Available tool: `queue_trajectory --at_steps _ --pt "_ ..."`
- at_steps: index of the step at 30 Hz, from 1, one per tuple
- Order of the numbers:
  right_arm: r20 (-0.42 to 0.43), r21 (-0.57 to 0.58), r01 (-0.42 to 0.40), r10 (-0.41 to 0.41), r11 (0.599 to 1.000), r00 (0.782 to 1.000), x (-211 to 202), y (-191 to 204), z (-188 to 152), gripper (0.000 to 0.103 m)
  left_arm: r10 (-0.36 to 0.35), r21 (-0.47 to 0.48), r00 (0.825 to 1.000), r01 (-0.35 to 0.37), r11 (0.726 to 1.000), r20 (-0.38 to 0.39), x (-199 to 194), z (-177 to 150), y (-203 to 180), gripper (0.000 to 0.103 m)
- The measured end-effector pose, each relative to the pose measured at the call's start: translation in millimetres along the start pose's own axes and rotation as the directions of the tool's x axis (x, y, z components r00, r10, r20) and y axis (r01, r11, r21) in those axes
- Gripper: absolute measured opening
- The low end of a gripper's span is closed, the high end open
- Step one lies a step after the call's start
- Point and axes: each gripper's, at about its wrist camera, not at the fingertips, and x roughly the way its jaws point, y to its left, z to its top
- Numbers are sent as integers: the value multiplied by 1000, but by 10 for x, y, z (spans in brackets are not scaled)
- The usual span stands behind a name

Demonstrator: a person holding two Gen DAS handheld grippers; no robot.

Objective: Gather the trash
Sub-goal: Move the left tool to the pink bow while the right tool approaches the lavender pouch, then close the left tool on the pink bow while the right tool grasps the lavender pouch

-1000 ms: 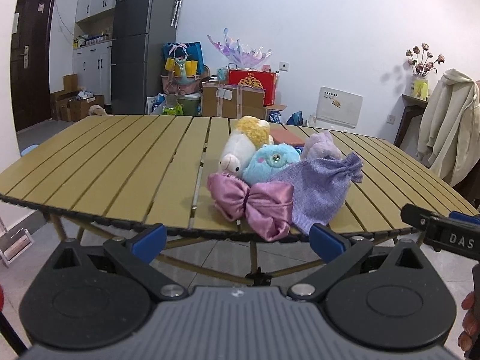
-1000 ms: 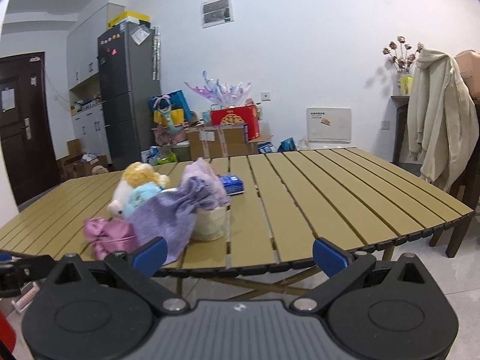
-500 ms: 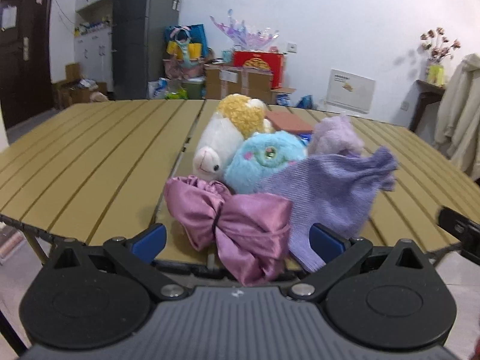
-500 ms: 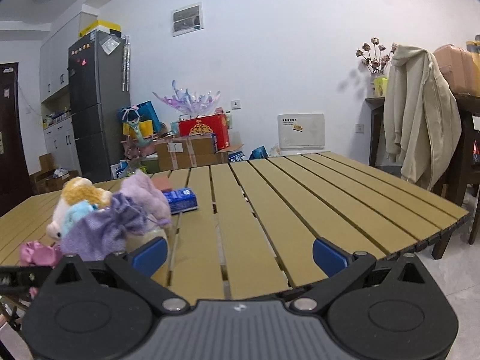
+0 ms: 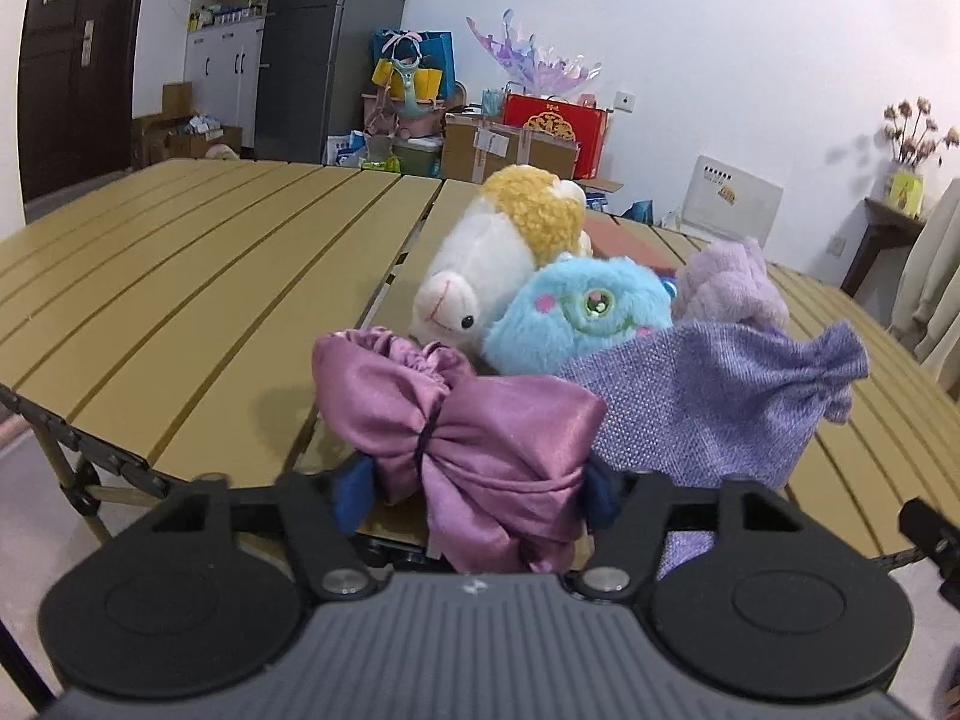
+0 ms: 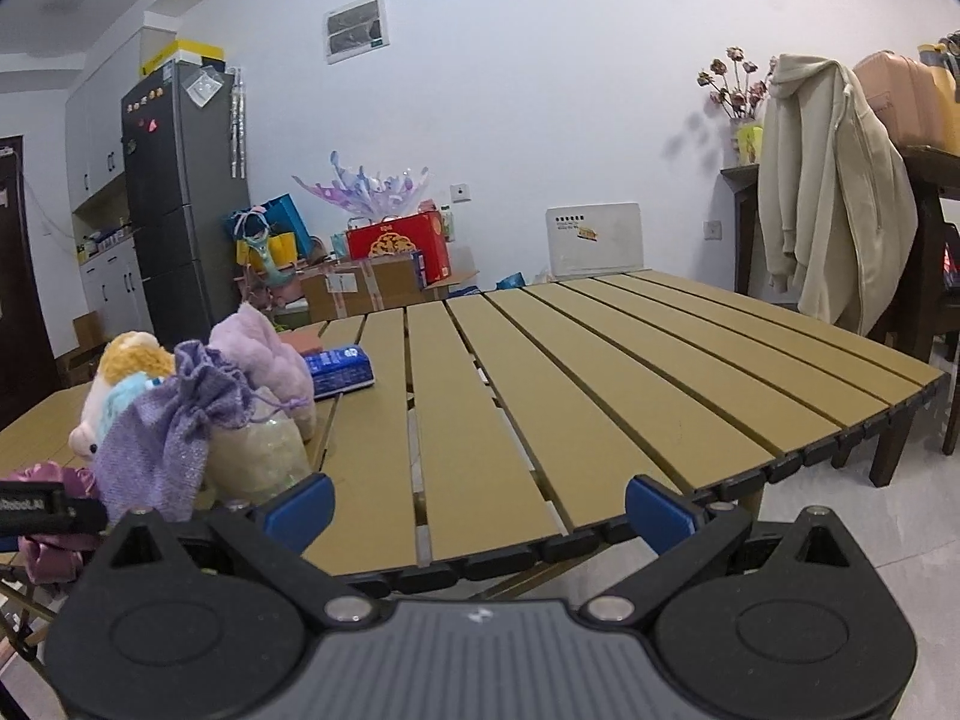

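A pink satin drawstring pouch (image 5: 480,438) lies at the near edge of the slatted table (image 5: 180,276). My left gripper (image 5: 477,495) is closing its jaws on it, and both blue pads press into the fabric. Right behind the pouch sit a lilac woven pouch (image 5: 708,396), a blue plush (image 5: 582,312) and a white plush sheep (image 5: 492,258). Further right, my right gripper (image 6: 480,510) is open over the table's front edge (image 6: 600,372) with nothing between its fingers. The right wrist view shows the lilac pouch (image 6: 174,426) resting on a clear crinkly bag (image 6: 258,456).
A blue tissue packet (image 6: 339,369) lies behind the pile, beside a fluffy pale-purple item (image 6: 264,348). A cream hoodie (image 6: 834,198) hangs over a chair at the right. Boxes, gift bags and a grey fridge (image 6: 180,204) stand behind the table.
Both grippers came forward and down toward the table. The left gripper's jaws went from wide open to closed in around the pink pouch. The right gripper stayed open.
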Motion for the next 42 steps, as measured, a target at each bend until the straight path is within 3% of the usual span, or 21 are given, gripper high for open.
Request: queue_trajectory --at_steps 5,13,27,35,39,42 --pt "-6 7 -5 5 1000 1000 16 7 -15 103 7 -13 1000 -7 1000 14 -67 33 115 52" --pt "-35 41 -68 69 997 997 19 124 -16 103 17 43 997 -20 999 69 -268 17 140 50" --pt "44 -78 -179 183 981 982 -11 928 39 103 66 30 989 -71 997 132 -511 122 530 50" --pt "75 -88 -129 136 988 988 247 1231 135 100 90 24 986 -94 995 137 -576 121 762 50" --pt "84 -76 -116 122 990 989 374 1204 195 86 107 13 985 -110 994 136 -588 121 859 50" --pt "91 -82 -119 126 990 988 397 1183 192 65 115 9 984 -118 993 136 -594 128 904 50"
